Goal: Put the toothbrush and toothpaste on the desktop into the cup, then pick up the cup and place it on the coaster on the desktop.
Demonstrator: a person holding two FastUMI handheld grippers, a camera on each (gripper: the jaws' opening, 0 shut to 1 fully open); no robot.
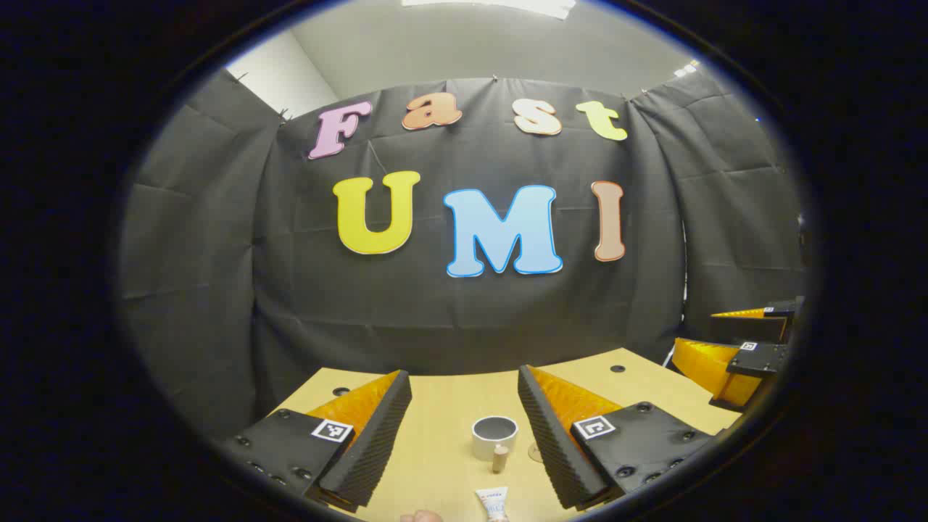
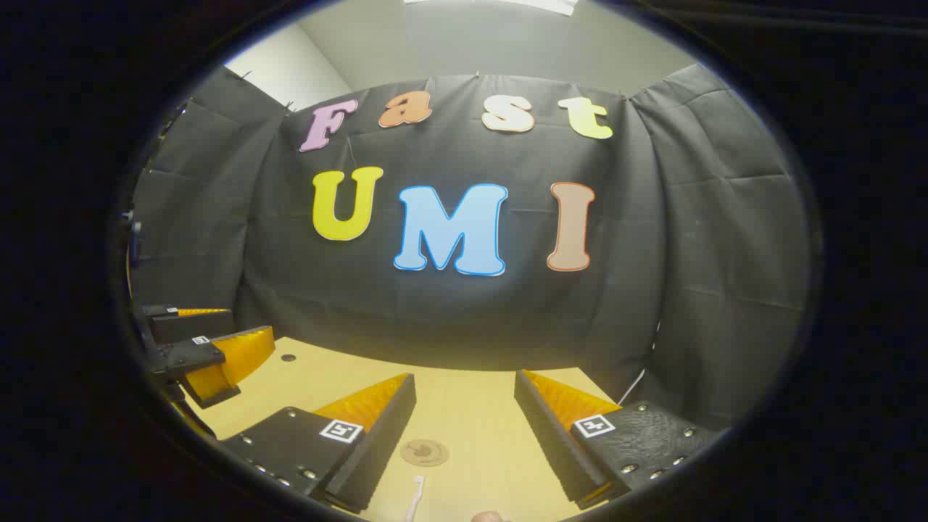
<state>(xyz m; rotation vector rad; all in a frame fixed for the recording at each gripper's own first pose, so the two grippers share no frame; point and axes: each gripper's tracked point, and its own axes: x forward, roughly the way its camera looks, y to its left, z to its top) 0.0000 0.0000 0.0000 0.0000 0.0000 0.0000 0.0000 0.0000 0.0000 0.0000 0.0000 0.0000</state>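
In the left gripper view, the toothpaste [image 1: 492, 502] lies on the pale wooden desk [image 1: 449, 406] at the 6 o'clock edge, its cap end pointing away toward a small tan upright piece [image 1: 500, 458] just beyond it; what that piece is cannot be told. Directly behind it stands the cup [image 1: 494, 437], upright and open-mouthed, with nothing visible inside. The left gripper [image 1: 464, 428] hangs above the desk with its fingers [image 1: 373, 435] spread wide, holding nothing; cup and toothpaste sit in the gap between them. A sliver of the coaster [image 1: 535, 452] peeks out beside the inner edge of the finger at 5 o'clock, just beside the cup. Farther off, at 3 o'clock, the right gripper [image 1: 732, 348] hovers past the desk's corner.

In the right gripper view, the toothbrush [image 2: 414, 499] lies at 6 o'clock on the desk, partly cut off by the edge. Just beyond it rests the round flat coaster [image 2: 425, 452], bare. The right gripper [image 2: 464, 428] has its fingers [image 2: 384, 435] wide apart and empty, with toothbrush and coaster lying nearer the finger at 7 o'clock. The left gripper [image 2: 206, 355] shows at 9 o'clock. Black cloth [image 2: 652, 290] closes off the booth behind the desk.
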